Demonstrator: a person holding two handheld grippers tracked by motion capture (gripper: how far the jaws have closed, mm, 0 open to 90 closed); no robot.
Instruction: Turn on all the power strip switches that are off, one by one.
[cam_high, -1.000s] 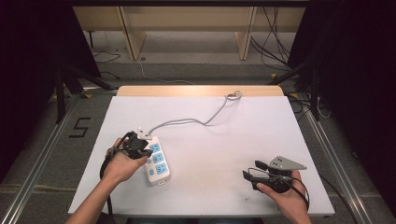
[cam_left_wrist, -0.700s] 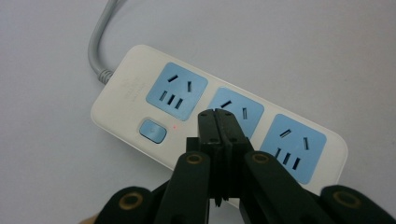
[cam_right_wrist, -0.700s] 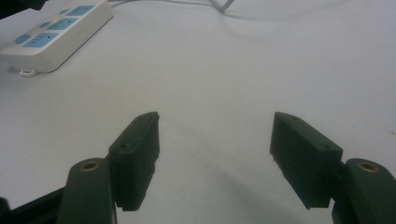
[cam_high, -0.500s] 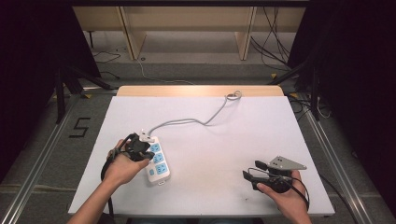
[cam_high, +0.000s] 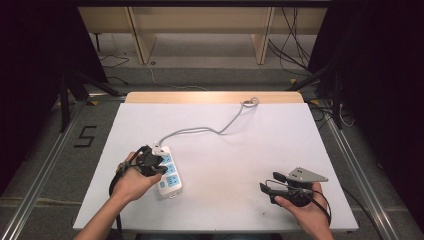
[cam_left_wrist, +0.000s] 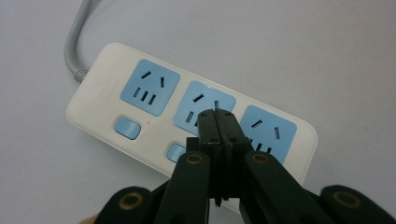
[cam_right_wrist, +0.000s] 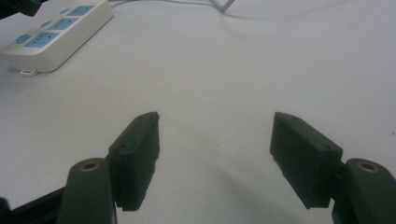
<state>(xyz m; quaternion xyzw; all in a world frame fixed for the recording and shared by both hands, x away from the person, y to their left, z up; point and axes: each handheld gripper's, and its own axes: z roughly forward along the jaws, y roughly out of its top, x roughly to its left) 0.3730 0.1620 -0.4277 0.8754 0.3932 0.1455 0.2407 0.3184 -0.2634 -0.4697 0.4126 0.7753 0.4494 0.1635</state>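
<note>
High view: fixed above the near edge, facing forward and down, far enough to take in the whole table. Left gripper view: very close, looking steeply down on the power strip. Right gripper view: low, looking nearly level across the tabletop, the strip well off at its upper left. All three share the strip.

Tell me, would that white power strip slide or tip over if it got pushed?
The power strip looks flat and low, so it would probably slide on the smooth white table rather than tip. Its hard plastic body likely stays stiff. The grey cord lies in loose curves, so it is probably floppy and would drag behind.
</note>
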